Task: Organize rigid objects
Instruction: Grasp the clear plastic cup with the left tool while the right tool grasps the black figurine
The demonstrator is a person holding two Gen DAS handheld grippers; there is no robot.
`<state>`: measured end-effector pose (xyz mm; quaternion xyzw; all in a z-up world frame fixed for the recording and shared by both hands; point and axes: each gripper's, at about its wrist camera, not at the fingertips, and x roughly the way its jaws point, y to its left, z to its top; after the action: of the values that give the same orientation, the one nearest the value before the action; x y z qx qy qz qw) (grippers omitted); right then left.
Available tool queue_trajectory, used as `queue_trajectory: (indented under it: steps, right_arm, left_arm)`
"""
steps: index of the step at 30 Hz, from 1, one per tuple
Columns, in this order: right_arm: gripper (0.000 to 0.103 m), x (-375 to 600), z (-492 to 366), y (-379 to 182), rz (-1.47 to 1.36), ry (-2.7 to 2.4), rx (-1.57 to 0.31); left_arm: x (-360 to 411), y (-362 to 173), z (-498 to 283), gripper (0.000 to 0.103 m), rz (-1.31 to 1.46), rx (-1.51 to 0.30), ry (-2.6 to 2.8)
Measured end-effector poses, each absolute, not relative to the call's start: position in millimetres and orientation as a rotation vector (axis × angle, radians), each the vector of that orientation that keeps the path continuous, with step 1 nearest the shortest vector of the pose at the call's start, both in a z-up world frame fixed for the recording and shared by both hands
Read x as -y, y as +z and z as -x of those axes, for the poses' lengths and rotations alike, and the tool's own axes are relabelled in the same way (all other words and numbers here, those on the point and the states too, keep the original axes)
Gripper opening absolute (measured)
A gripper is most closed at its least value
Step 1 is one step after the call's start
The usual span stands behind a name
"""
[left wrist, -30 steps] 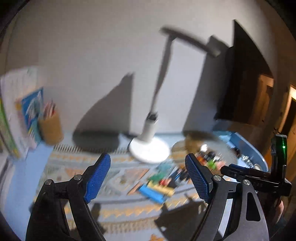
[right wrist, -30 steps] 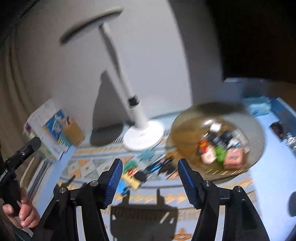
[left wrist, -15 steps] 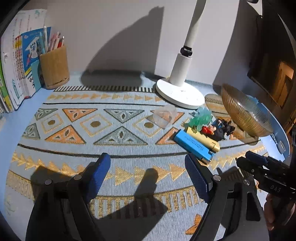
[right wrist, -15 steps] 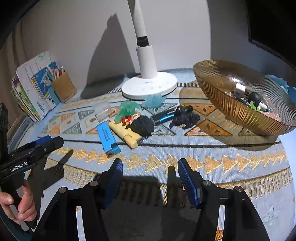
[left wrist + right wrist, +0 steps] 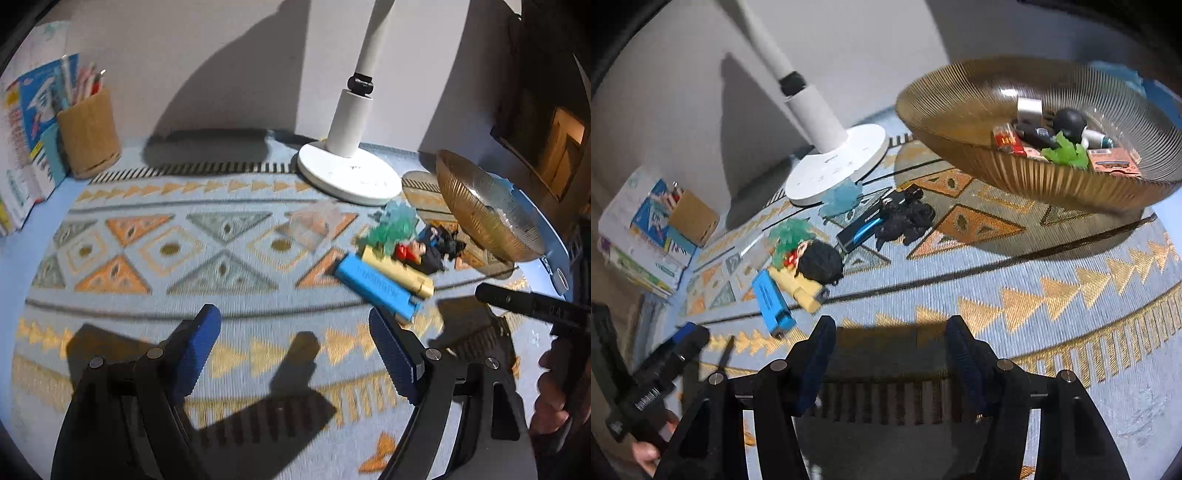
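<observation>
The left gripper (image 5: pixel 291 339) is hanging over the patterned mat (image 5: pixel 155 258) with its blue pads wide apart and nothing between them, the blue lighter (image 5: pixel 376 288) lying just beyond its right finger, touching the yellow lighter (image 5: pixel 397 271) on its far side. The right gripper (image 5: pixel 888 356) is hovering with its fingers apart and empty too, the little pile of lighters, a black figure (image 5: pixel 820 263) and green bits lying ahead to their left. The amber glass bowl (image 5: pixel 967 107) is sitting ahead to their right, already holding several small objects.
</observation>
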<state>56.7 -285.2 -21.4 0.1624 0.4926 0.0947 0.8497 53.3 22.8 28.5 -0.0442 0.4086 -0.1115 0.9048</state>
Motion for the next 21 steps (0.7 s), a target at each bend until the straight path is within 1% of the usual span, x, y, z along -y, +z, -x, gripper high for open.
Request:
queue_trajectory:
  steps: [3,8,11,21]
  right_arm:
    - [0.061,282,-75,-10,-0.263,0.150,-1.006]
    - [0.061,282,-94,-29,-0.260,0.084,-1.017]
    - [0.061,283,-96,-33,-0.246,0.068,-0.985]
    - [0.060,271,-116,-36,-0.223,0.057,-0.952]
  left_arm:
    - [-21,36,-78,0.081,0.097,-0.826,-0.277]
    - [-12,16,-129,0.081,0.073,-0.915,-0.363]
    - [-7,9,-148,0.081,0.081,-0.938,-0.390]
    - [11,1,-169,0.080,0.033,-0.958,-0.386]
